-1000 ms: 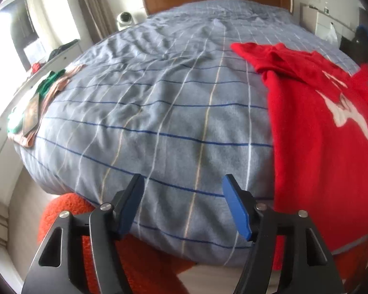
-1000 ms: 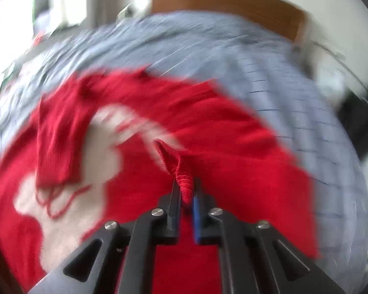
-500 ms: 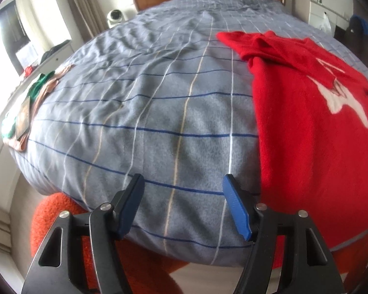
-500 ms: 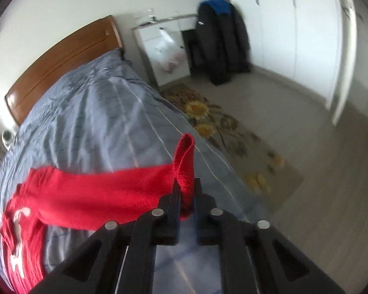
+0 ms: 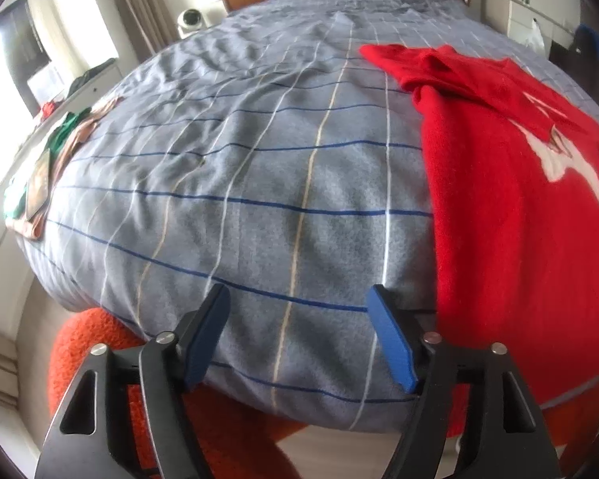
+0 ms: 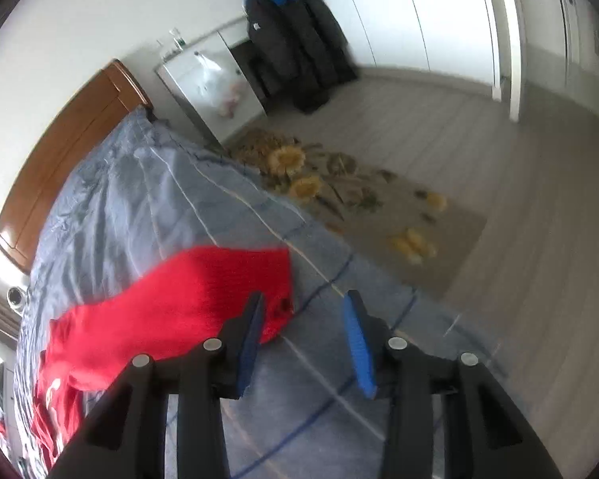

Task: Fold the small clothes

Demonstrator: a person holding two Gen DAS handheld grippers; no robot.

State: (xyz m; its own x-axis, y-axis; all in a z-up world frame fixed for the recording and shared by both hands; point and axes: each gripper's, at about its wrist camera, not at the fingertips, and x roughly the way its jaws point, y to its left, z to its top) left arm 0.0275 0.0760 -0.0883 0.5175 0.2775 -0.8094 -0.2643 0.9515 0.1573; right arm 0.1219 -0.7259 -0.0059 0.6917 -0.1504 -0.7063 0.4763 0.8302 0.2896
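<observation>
Your left gripper [image 5: 299,319] hangs level with its blue-padded fingers [image 5: 391,343] spread wide, holding nothing. Your right gripper [image 6: 305,339] is rolled to one side, its fingers [image 6: 357,343] also parted wide and empty.

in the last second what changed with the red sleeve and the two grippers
The right gripper pulled the red sweater's sleeve out sideways toward the bed's edge, then opened its jaws and let go; the sleeve now lies flat on the grey checked duvet. The left gripper stayed open and empty over the duvet.
</observation>
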